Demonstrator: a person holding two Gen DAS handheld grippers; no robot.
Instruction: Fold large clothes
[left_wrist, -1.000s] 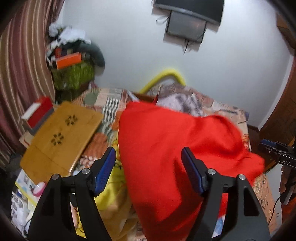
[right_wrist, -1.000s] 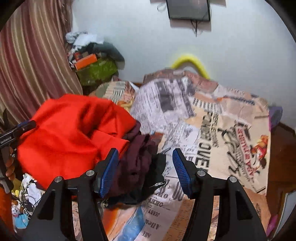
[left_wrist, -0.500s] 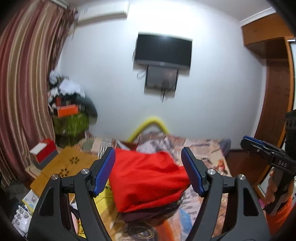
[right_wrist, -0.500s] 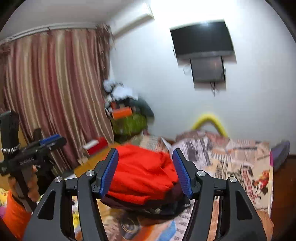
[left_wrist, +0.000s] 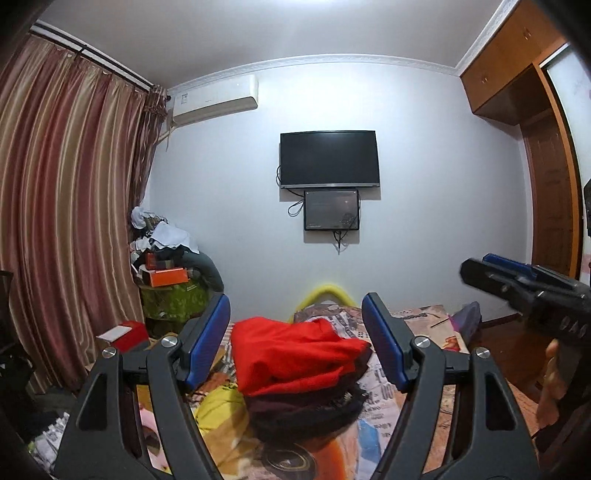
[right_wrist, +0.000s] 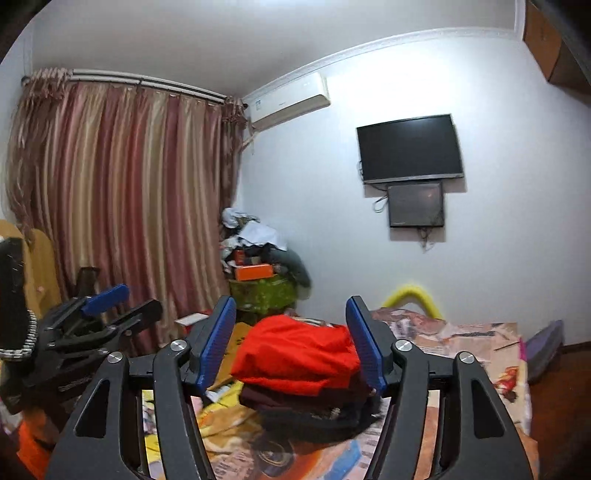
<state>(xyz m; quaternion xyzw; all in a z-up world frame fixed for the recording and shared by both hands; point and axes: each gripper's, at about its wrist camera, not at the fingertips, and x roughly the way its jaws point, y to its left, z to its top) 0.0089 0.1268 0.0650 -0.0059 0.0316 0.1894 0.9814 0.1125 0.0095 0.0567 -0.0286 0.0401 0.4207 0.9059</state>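
**Red garment folded and stacked; both grippers empty**

The bed (left_wrist: 417, 321) fills the lower half of my view, its printed cover showing bare to the right of the pile. On it sits one stack of clothes (left_wrist: 306, 391): I count one red garment (left_wrist: 295, 358) on top, folded into a rough block, and under it dark folded pieces, at least two layers, though I cannot separate them surely. Just beside the stack on its left lies one crumpled yellow cloth (left_wrist: 218, 410), unfolded.

I judge the red piece done and set down, since it rests on the stack with nothing touching it. What is left, as far as I can see, is the yellow cloth; a separate heap of things in the far corner may not be part of the job.

My left gripper (left_wrist: 295, 343) hangs level, well back from the stack, its jaws standing wide with only air between them. My right gripper (right_wrist: 291, 343) is likewise apart from the clothes; its jaws have just been opening and nothing is between them.
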